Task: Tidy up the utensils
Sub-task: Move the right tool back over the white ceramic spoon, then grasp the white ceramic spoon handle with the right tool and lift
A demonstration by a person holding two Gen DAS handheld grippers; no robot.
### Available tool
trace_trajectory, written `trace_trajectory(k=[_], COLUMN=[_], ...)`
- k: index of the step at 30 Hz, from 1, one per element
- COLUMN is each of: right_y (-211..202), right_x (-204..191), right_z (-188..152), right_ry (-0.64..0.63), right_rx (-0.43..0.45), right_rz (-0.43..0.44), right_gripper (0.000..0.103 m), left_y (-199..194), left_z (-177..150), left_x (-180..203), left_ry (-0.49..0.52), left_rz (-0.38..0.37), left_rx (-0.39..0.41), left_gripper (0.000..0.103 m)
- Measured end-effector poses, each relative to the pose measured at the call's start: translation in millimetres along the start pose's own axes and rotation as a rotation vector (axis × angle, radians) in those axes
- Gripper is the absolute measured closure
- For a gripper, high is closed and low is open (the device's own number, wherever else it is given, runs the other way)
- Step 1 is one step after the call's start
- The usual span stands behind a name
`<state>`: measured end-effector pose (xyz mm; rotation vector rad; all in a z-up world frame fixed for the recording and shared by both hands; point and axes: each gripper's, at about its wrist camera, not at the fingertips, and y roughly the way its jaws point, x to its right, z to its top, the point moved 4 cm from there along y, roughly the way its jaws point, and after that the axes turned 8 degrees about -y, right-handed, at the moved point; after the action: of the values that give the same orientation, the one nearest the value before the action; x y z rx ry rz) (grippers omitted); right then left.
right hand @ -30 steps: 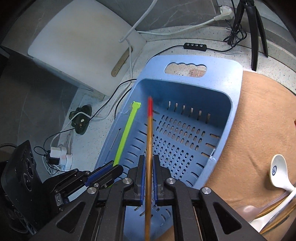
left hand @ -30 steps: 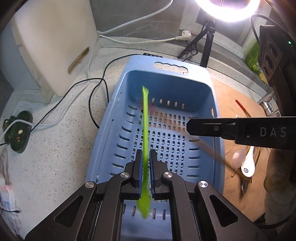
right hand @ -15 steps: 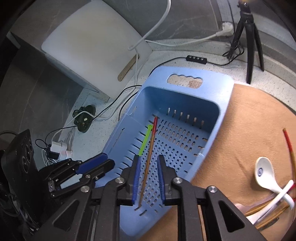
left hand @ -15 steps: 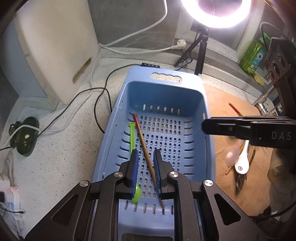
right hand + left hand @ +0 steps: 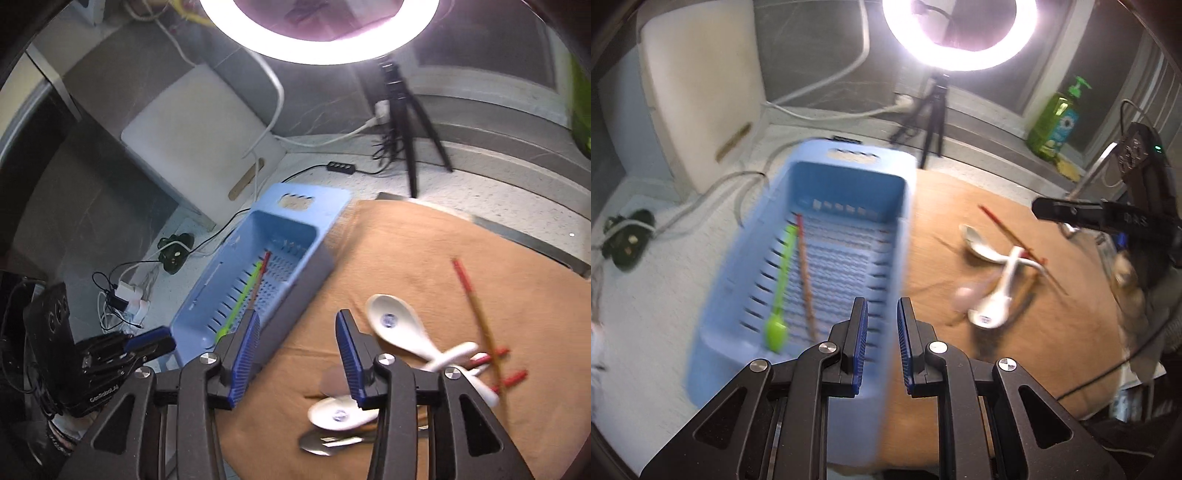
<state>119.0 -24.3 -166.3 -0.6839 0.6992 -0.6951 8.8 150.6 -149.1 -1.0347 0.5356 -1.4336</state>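
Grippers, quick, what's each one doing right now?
Left gripper: open, holding nothing, jaws just been opening.
Right gripper: open, holding nothing, jaws just been opening.

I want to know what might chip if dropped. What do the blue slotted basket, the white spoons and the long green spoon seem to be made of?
Blue slotted basket: looks like moulded plastic, matte, with a uniform colour and cut slots.
White spoons: likely glazed ceramic, being glossy and thick-walled with a blue mark; these could chip.
Long green spoon: probably plastic or silicone, given its bright, even colour; blur leaves this open.

Right claw [image 5: 297, 354] just opened wider; both empty.
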Motion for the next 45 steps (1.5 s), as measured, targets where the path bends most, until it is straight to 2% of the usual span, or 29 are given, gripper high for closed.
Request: trace_trajectory(k=[3,6,9,13,18,31,40,45], right_y=[-13.2,-18.3,-14.5,-0.6,23.4,59.0,73.4,75.1], right_x=[22.4,45.5,60.3,69.6,70.2,83.1,83.2,85.5], right_z=[-7.1,-18.2,-28.9,-39.9,-52.0,-62.4,-62.9,-63.3], right_ry=[-0.036,-0.009,0.02,0.063,0.102,0.213,0.228,0.238], right_rx=[-0.038,-0.097,-0.144,-0.196,-0.258,-0.287,-0.304,-0.315], right_rz=[-0.024,0.002,0.039,0.111,0.173,0.12,0.065,0.044], right_gripper=[0.063,0.063,0.063,0.063,0.063,0.064,0.073,0.082], left_y=[8.0,18.7,27.9,41.9,54.7,94.2,108.2,110.2], left_z=[-17.3,-33.1,-44.5,-54.2,-58.0,-49.7,-46.4,-47.5], left_x=[19.6,42.2,61.7,79.4,86.6,83.7,80.5,82.1], left_ry=[-0.039,-0.071,-0.107,-0.154,-0.18,-0.091,-0.082,-0.066], left_rz=[-0.034,-0.07,-0.083,-0.116,-0.098,-0.09,-0.106,-0.1], left_rx=[-0.027,-0.059,-0.076,-0.106,-0.122,-0.219,-0.241,-0.234], left_gripper=[0.077,0.075,0.061,0.061,0.061,0.061,0.061,0.061])
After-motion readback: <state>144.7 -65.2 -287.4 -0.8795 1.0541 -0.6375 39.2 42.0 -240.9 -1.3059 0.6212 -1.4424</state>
